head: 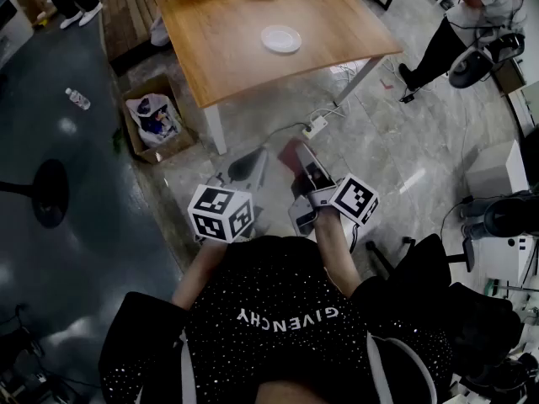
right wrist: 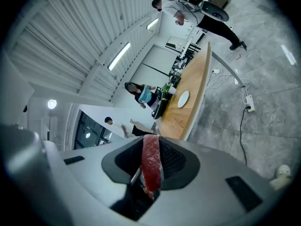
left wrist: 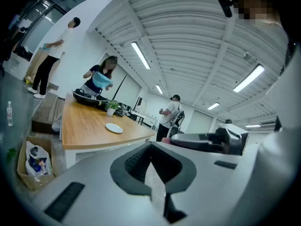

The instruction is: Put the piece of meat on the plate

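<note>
A red slab of meat stands on edge between the jaws of my right gripper, which is shut on it. In the head view that gripper is held out level over the grey floor, with a reddish bit of the meat at its tip. My left gripper is beside it on the left; its jaws meet at the tips with nothing between them. The white plate lies on the wooden table some way ahead of both grippers. It also shows in both gripper views.
A cardboard box with bags stands by the table's white leg. A power strip with cables lies on the floor between me and the table. A bottle lies at the left. A person sits at the far right; others stand behind the table.
</note>
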Demonstrator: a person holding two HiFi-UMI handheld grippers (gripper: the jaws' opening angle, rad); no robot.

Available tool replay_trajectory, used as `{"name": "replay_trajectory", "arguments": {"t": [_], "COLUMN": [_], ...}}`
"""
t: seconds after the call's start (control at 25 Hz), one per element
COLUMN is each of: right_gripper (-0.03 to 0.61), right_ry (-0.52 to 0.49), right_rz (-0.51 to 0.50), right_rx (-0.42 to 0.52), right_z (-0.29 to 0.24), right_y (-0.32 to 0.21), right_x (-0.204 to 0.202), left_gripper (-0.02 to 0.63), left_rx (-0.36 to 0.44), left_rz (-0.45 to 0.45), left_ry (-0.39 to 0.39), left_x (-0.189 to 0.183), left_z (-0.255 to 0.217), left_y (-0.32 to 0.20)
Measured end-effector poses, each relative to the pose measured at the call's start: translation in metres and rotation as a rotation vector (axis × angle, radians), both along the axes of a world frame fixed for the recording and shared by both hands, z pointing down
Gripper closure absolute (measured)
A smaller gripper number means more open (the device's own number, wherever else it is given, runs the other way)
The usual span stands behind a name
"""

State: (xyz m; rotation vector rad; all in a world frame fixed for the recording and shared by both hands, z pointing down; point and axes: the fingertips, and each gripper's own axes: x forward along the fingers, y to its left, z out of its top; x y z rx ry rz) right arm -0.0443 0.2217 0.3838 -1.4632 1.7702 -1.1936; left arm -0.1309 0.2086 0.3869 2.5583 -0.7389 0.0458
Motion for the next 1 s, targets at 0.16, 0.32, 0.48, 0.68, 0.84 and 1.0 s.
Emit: {"name": "replay_trajectory", "arguments": {"t": [0.16, 0.32, 0.48, 0.68, 0.84, 1.0], "right_gripper": [0.48, 0.48, 0.48, 0.48, 0.479, 0.48], "right_ry": [-0.033, -0.042, -0.085, -0.063, -0.067, -0.056], "right_rz": [0.019, 0.024, 0.037, 0.008, -0.012, -0.025], "right_rx": [-0.02, -0.026, -0.033, -0.014, -0.011, -0.009], "right_z": [0.01, 0.018, 0.023, 0.014, 0.006, 0.007], "right_y": [-0.003, -0.009, -0.03, -0.071, -0.098, -0.12], "right_x": [0.002, 0.013, 0.041, 0.081, 0.119, 0.157], "left_gripper": [0.604, 0.604, 0.604, 0.604, 0.604, 0.604], "left_rx": [-0.016, -0.018, -0.017, -0.009, -0.011, -0.005], "left_rz": [0.006, 0.01, 0.001, -0.021, -0.041, -0.062], "left_ry": [-0.002, 0.007, -0.02, -0.031, -0.032, -0.039], "left_x": [0.0, 0.01, 0.036, 0.074, 0.112, 0.146], "left_z": [0.008, 0.012, 0.018, 0.015, 0.011, 0.012], "left_y": [-0.005, -0.014, -0.033, -0.073, -0.097, -0.118]}}
